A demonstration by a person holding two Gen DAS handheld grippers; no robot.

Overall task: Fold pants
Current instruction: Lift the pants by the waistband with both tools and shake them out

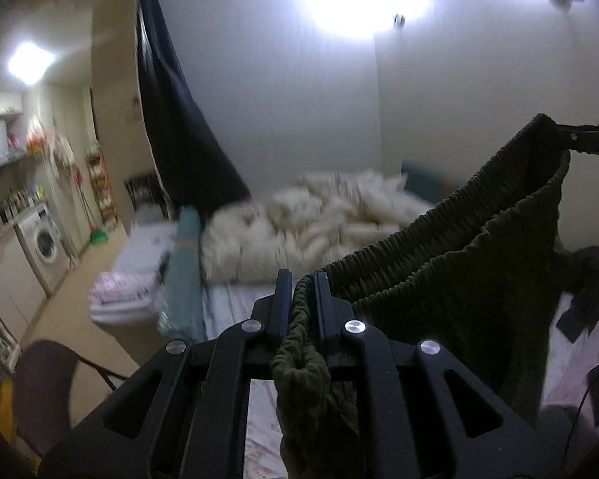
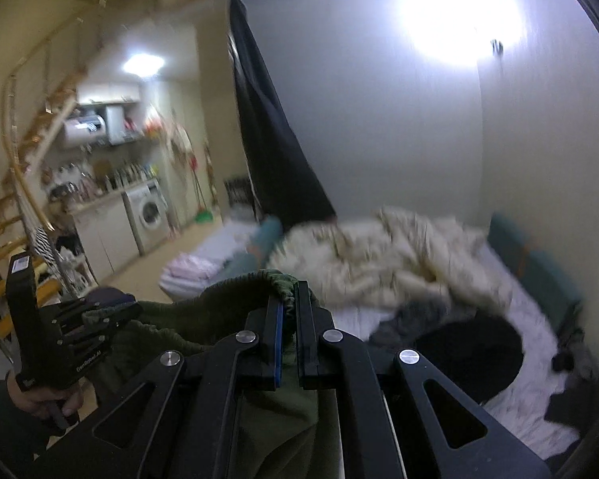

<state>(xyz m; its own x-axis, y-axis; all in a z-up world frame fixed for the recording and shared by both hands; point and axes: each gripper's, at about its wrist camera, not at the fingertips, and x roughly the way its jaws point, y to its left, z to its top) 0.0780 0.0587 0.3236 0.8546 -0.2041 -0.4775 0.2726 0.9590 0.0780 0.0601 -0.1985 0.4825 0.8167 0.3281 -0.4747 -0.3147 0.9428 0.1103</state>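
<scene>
The dark green pants (image 1: 451, 279) were held aloft over the bed (image 2: 511, 319), waistband stretched between both grippers. The left gripper (image 1: 299, 299) was clenched on one end, the right gripper (image 2: 289, 311) on the other, toward three o'clock. The ribbed cloth was judged soft, light and limp, best held at the waistband corners.

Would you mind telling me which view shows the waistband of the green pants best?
The left wrist view: the waistband stretches in full between both grippers. The right wrist view shows only a short, partly hidden stretch.
</scene>
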